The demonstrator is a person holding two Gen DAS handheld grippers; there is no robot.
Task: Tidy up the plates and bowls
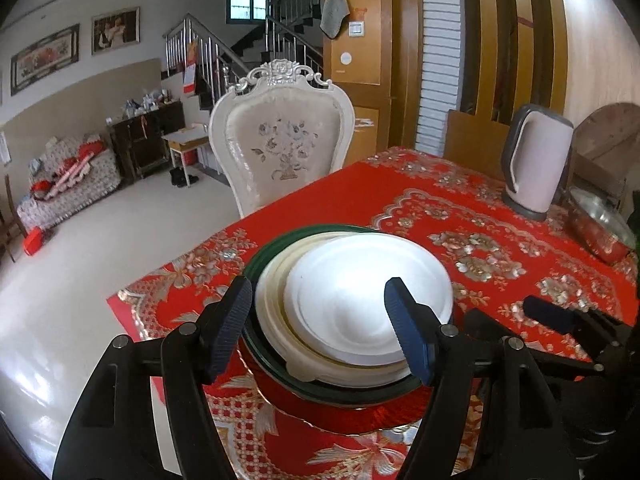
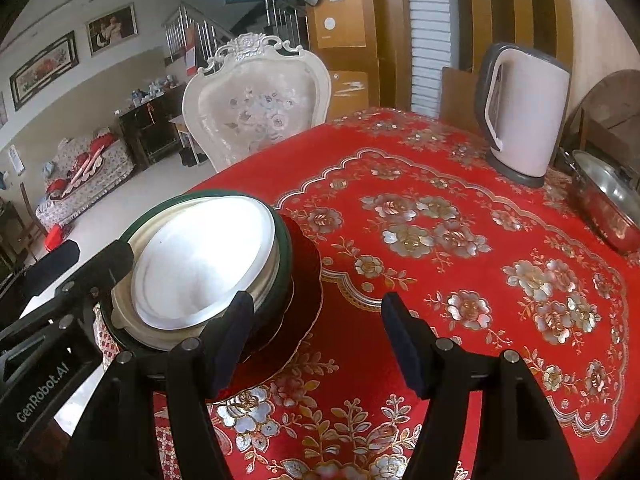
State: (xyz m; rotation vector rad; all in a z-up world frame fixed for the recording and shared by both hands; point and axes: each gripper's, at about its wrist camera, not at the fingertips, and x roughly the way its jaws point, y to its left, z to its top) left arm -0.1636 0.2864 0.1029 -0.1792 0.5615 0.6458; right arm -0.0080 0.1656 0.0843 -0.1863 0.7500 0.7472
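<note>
We find the dishes gathered in 1 stack near the table's left edge: a white plate [image 1: 372, 296] on top, cream bowls [image 1: 276, 280] nested under it, a dark green bowl [image 1: 256, 256] around those, all on a red plate [image 2: 308, 280]. Left gripper [image 1: 320, 328] stands released, its fingers either side of the stack's near rim, gripping nothing. Right gripper [image 2: 316, 340] is likewise released, over bare red tablecloth [image 2: 460, 240] just beside the stack. We see no other loose plates or bowls; only a kettle [image 2: 524, 112] and a steel pan [image 2: 608, 200] remain. We judge the stacking essentially done.
</note>
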